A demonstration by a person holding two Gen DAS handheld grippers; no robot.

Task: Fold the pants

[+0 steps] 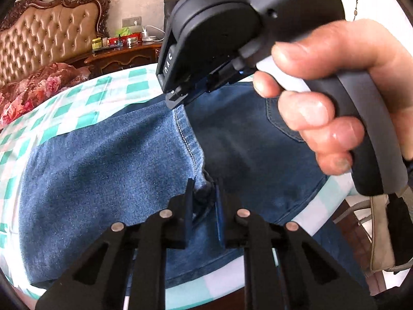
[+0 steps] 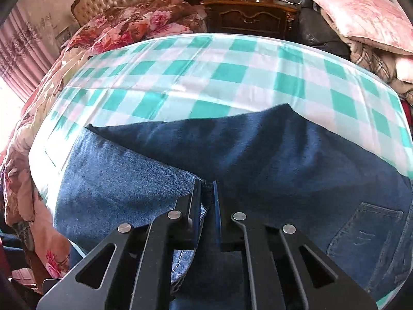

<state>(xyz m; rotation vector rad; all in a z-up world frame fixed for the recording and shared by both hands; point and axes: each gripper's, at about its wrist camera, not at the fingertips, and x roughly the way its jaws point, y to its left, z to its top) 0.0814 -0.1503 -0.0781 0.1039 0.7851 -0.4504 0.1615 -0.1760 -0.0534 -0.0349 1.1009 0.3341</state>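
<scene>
Pants (image 1: 103,170) of blue denim lie spread over a tabletop (image 2: 206,72) covered in a green-and-white checked cloth, filling most of its near half. One part shows a paler, worn blue and the other a darker blue, with a back pocket (image 2: 366,232) visible toward the right of the right wrist view; the darker layer appears to lap over the paler one along a stitched seam (image 1: 185,139).

Both tools are working that seam. The left gripper (image 1: 205,193) has its jaws clenched on a bunched ridge of denim near the tabletop's front edge. The right gripper (image 1: 178,98), held in a person's hand (image 1: 322,98), pinches the same seam farther up, its jaws closed on the fabric; its own camera shows cloth caught between the pads (image 2: 206,196).

Holding 2 points along 1 line probably serves to keep the edge straight, so the layer can be lifted and carried across without sagging or twisting.

Judging from the layout, the fold is at an early stage: the garment is still broad and flat. A bed (image 2: 124,25) with a floral cover and a dark nightstand (image 2: 253,13) sit behind.
</scene>
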